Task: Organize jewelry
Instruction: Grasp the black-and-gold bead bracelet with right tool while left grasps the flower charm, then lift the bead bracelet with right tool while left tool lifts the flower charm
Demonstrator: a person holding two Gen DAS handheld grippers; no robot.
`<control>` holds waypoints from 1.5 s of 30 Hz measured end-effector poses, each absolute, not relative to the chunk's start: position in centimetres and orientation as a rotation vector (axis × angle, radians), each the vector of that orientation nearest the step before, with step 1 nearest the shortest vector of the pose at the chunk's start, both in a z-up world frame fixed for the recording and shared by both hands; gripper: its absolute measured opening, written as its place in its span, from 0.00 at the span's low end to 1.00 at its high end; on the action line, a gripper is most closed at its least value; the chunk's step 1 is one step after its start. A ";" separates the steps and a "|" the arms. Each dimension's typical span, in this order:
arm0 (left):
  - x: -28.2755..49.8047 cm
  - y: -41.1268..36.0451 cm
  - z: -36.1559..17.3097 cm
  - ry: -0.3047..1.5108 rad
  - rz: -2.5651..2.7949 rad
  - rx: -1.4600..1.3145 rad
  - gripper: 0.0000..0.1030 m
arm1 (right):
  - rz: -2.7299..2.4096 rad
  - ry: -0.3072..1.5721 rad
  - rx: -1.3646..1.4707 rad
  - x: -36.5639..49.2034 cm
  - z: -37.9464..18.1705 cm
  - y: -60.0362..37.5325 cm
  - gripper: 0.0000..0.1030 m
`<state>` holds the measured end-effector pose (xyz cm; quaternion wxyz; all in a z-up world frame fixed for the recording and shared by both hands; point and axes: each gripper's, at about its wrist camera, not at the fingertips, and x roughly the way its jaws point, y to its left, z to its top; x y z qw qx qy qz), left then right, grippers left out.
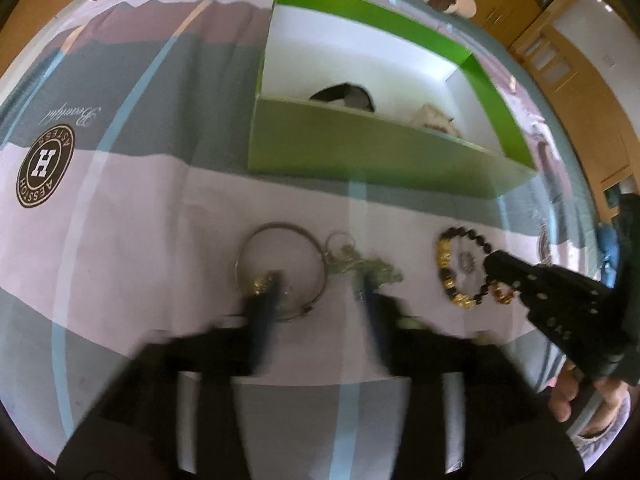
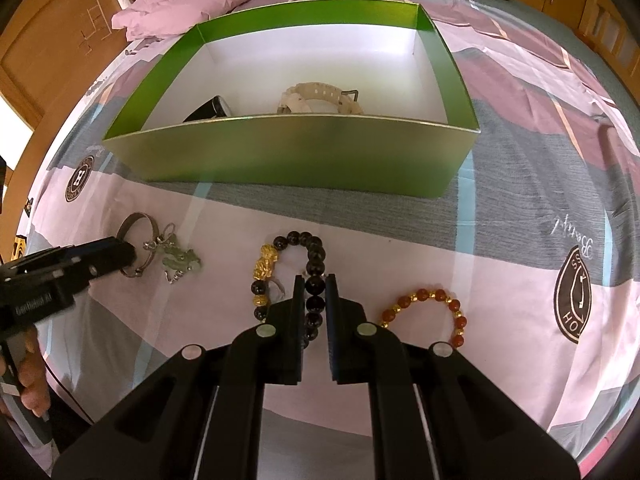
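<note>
Four pieces of jewelry lie on the bed sheet [image 2: 520, 168] in front of one green box [image 2: 288, 152]: one silver bangle [image 1: 280, 272], one pale green pendant on a chain [image 2: 178, 260] touching the bangle, one black-and-gold bead bracelet [image 2: 304, 264], and one red-and-gold bead bracelet [image 2: 432, 308] to its right. Inside the box, which is white within, rest two more pieces: a dark watch [image 2: 212, 110] and a cream-coloured watch [image 2: 316, 98], both against the near wall. The black bracelet is a loop of glossy dark round beads with a gold figurine charm and smaller gold beads on its left side. The right gripper [image 2: 314, 280] has its jaws narrow, closed on the dark beads at the right side of that loop, with the bracelet lying on the sheet. The left gripper [image 1: 320, 284] has its jaws wide; one fingertip sits over the inside of the bangle, the other beside the pendant, though motion blur hides any contact. A hand [image 2: 30, 376] grips the left handle.
</note>
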<state>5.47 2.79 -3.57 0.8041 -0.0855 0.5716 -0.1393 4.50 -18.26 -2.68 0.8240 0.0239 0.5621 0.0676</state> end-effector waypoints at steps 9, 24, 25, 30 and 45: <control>5.7 4.2 -3.1 1.224 -0.273 -0.232 0.40 | 0.143 1.195 0.051 4.3 -2.6 -18.5 0.09; 6.0 2.9 -5.4 1.276 -0.219 -0.131 0.21 | 0.149 1.206 0.034 4.3 -3.0 -18.2 0.09; 6.0 3.0 -5.3 1.271 -0.220 -0.137 0.21 | 0.150 1.203 0.034 4.3 -2.9 -18.2 0.09; 5.6 3.3 -3.4 1.202 -0.245 -0.166 0.21 | 0.155 1.158 0.047 4.0 -1.8 -18.6 0.09; 5.1 3.3 -0.5 1.050 -0.135 -0.072 0.21 | 0.141 1.012 0.111 3.5 2.6 -20.6 0.09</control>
